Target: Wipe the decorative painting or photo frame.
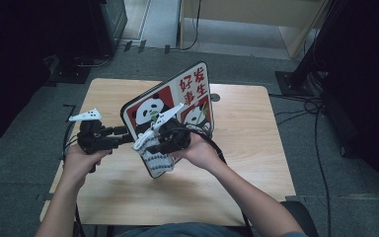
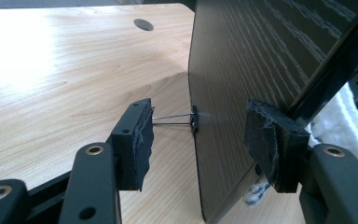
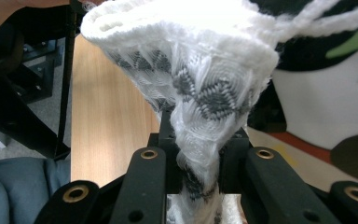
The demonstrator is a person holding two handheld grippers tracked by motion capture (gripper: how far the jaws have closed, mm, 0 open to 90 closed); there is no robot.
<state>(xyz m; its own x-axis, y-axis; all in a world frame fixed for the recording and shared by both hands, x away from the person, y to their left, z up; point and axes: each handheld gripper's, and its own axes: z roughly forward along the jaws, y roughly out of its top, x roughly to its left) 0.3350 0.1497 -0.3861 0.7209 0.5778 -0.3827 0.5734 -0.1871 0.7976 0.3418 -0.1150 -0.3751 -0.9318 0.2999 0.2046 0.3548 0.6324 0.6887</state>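
Upright panda board (image 1: 170, 106) barring bare table (image 1: 246, 148) beyond

Dim, dark-edged high view; glare whitens the table (image 2: 37, 56) top-left; the sock (image 3: 191, 70) is overexposed, softly blurred.

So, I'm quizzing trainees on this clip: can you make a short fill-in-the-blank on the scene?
1. The right gripper is shut on a white and grey knitted ____.
2. The board shows pandas on its ____ side.
3. The left gripper has its jaws ____, on either side of the board's edge.
4. The table top is made of ____.

Missing: sock; front; open; wood
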